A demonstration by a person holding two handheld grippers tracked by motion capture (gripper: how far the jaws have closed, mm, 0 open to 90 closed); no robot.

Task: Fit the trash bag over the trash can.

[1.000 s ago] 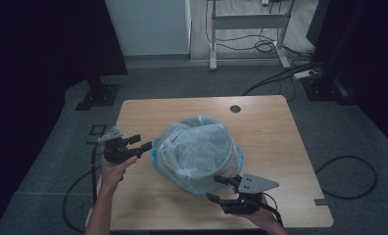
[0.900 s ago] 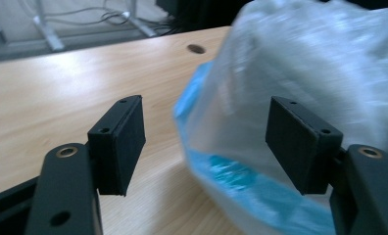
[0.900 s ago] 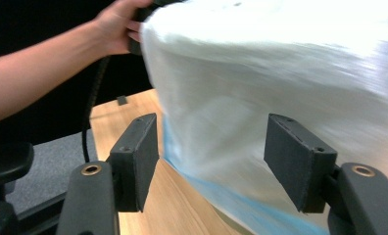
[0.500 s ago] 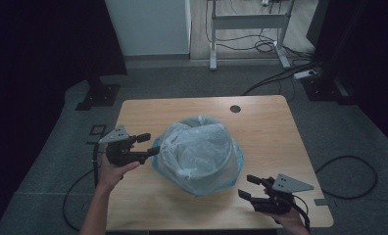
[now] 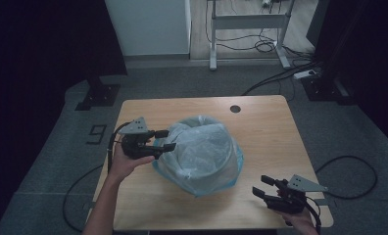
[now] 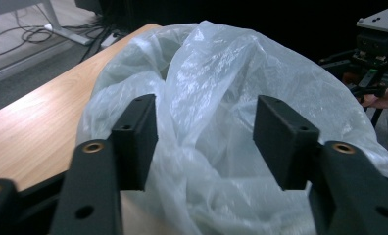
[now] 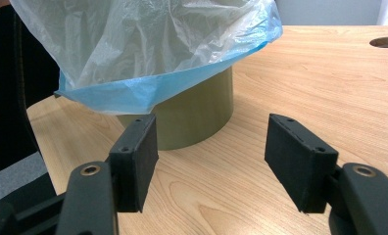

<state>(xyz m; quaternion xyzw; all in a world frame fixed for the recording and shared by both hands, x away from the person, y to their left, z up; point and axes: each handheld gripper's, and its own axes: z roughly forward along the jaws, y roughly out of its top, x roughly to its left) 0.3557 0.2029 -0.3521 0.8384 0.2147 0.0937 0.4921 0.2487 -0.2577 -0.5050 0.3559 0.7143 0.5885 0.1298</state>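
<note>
White numeral "9" marked on the grey floor (image 5: pixel 60 161), left of the table (image 5: pixel 265 122)

My table (image 5: pixel 260 122) is a light wooden top with rounded corners, standing on grey carpet (image 5: pixel 60 161). A round cable hole (image 5: pixel 235 108) sits near its far edge, toward my right. One thing stands directly on the wood: an olive-green bin (image 7: pixel 192 117), round-walled and upright, about mid-table. A pale, blue-edged bag (image 5: pixel 202 152) is draped over the bin, its skirt hanging clear of the wood on the side my right jaws face. The wood around the bin is bare.
</note>
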